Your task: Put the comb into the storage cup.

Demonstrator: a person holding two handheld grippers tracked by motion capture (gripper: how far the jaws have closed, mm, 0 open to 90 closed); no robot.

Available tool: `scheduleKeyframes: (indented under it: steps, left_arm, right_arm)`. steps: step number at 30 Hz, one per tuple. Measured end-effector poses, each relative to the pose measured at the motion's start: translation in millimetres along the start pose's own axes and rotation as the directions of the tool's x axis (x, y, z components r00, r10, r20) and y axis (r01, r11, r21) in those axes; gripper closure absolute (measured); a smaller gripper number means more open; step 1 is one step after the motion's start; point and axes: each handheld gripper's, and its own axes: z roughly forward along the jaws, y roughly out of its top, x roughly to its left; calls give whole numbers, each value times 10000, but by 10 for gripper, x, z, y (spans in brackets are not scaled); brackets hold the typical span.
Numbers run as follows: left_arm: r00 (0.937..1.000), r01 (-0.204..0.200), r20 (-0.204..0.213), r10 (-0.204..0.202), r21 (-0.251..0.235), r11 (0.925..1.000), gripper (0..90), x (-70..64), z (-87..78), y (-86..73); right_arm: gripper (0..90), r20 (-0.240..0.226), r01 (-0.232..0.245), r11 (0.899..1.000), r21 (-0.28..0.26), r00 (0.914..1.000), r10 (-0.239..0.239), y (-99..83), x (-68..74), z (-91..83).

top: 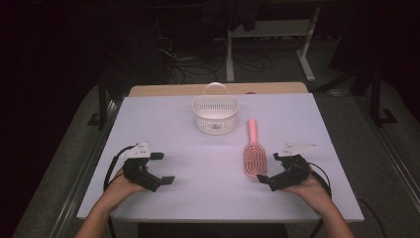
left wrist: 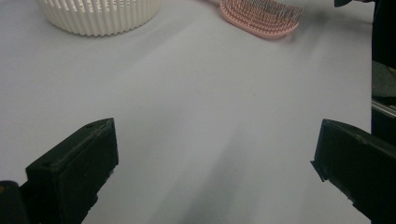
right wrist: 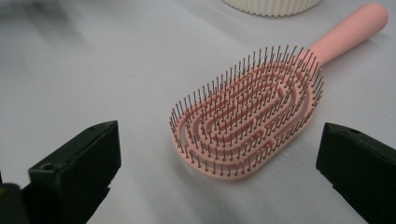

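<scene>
Hairbrush (right wrist: 247, 116), pink and with the bristles pointing up, lies flat on the white table (top: 188, 144), and its oval head sits just ahead of the right gripper (top: 270, 171), between the lines of the two jaws. These jaws are spread wide and hold nothing. The handle runs away from the jaws toward the white basket (top: 215, 115), which stands beyond the far end of the handle, near it but apart.

The step in hand, as I judge it, is to pick up the brush with the right gripper. To do this well, the jaws should go forward and down until the head or the neck is between them, and then close on the plastic sides, not on the thin bristles, which can bend and slip. A grip near the neck would probably balance better than one at the round end.

The left gripper (top: 156, 171) is also wide open and empty, with only bare table before its jaws; the basket and the brush are far ahead of it.

For moving, there is much open room between the two grippers and in front of the left one. The near table edge is close behind both hands, and the right edge is not far outside the right jaw.
</scene>
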Motion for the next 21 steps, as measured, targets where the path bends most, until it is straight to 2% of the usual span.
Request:
scheduleKeyframes:
  steps: [21]
  left_arm:
    - [10000, 56, 79, -55, -128, 9999, 0, 0, -5, -4]
  right_arm:
    - [7, 110, 90, 9993, 372, 9999, -94, 137, -23, 39]
